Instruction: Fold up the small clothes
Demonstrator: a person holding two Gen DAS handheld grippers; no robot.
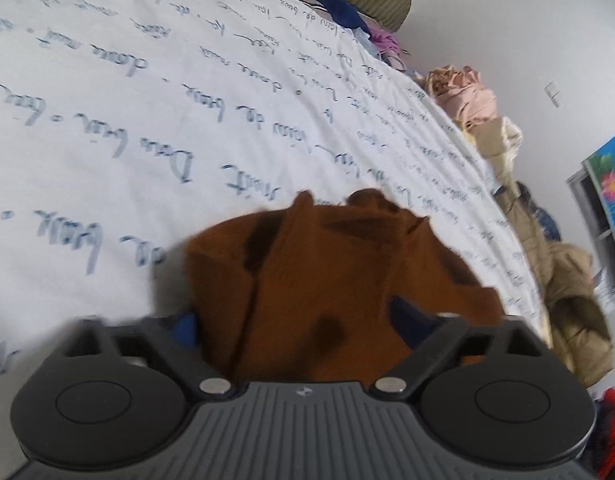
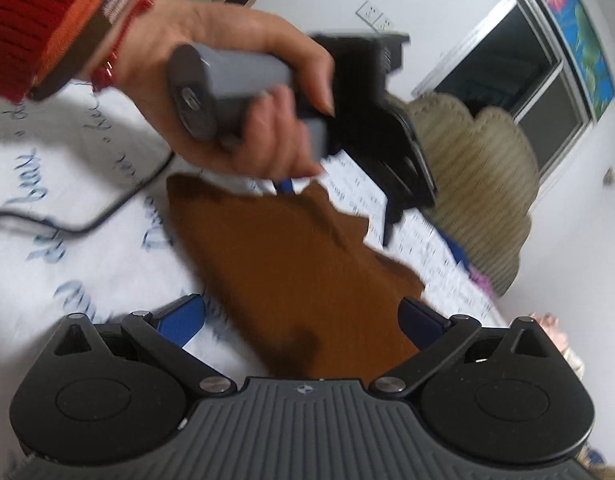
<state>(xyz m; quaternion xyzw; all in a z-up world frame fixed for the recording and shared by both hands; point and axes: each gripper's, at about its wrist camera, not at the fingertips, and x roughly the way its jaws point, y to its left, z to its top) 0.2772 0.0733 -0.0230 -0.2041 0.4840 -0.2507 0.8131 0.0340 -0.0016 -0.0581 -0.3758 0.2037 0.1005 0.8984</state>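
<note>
A small brown knit garment (image 1: 327, 276) lies bunched on a white bedsheet (image 1: 147, 120) printed with blue script. My left gripper (image 1: 295, 320) has its blue-padded jaws wide apart, and the cloth fills the gap between them. In the right wrist view the same brown garment (image 2: 291, 264) stretches from my right gripper (image 2: 303, 316) toward the left gripper's body (image 2: 371, 120), held in a hand. The right gripper's blue pads (image 2: 183, 316) stand wide apart, with cloth running between them. No pad visibly pinches the cloth.
More clothes are piled along the bed's far edge: pink (image 1: 467, 96), beige (image 1: 563, 280) and dark blue (image 1: 339, 8) items. An olive quilted pillow (image 2: 479, 184) lies at the bed's head. A dark cable (image 2: 87, 220) runs across the sheet. A window (image 2: 527, 72) is in the white wall.
</note>
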